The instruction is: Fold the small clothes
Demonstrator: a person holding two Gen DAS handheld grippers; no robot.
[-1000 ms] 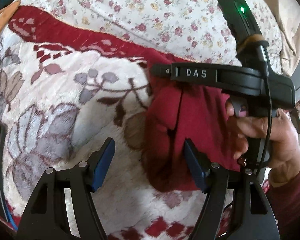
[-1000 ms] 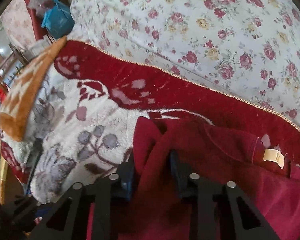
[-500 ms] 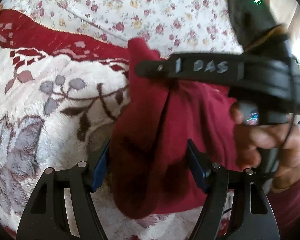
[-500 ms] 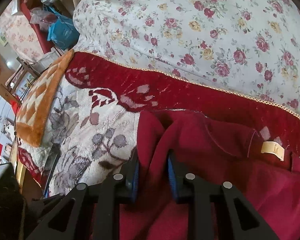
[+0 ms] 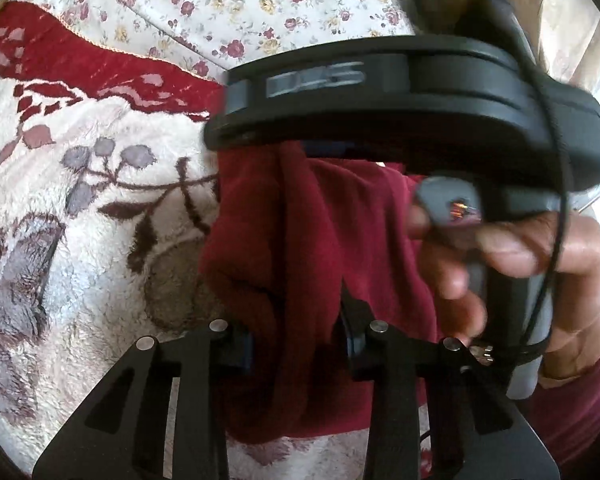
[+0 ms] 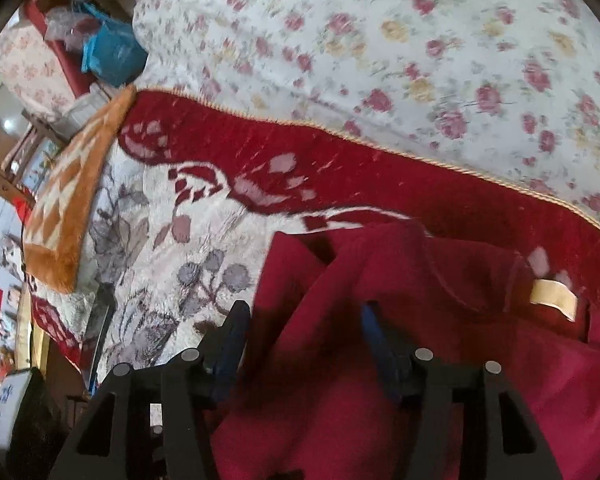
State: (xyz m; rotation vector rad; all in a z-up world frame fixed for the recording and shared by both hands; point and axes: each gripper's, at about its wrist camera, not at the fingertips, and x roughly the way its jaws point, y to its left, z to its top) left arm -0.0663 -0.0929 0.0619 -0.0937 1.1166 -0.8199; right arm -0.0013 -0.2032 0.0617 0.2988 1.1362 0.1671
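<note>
A small dark red garment hangs bunched above the plush floral blanket. My left gripper is shut on a fold of it, the cloth pinched between the blue pads. My right gripper has its jaws parted, with the red garment lying loosely between and over them. A cream label shows on the garment at the right. The right gripper's black body and the hand holding it fill the upper right of the left wrist view.
A red border edges the blanket, with a rose-print quilt behind it. An orange patterned cushion lies at the left. Bags and furniture stand beyond the bed's left edge.
My left gripper has closed on the garment fold. My right gripper has opened, from pinching the cloth to jaws apart. The right gripper has come closer to the left camera.
</note>
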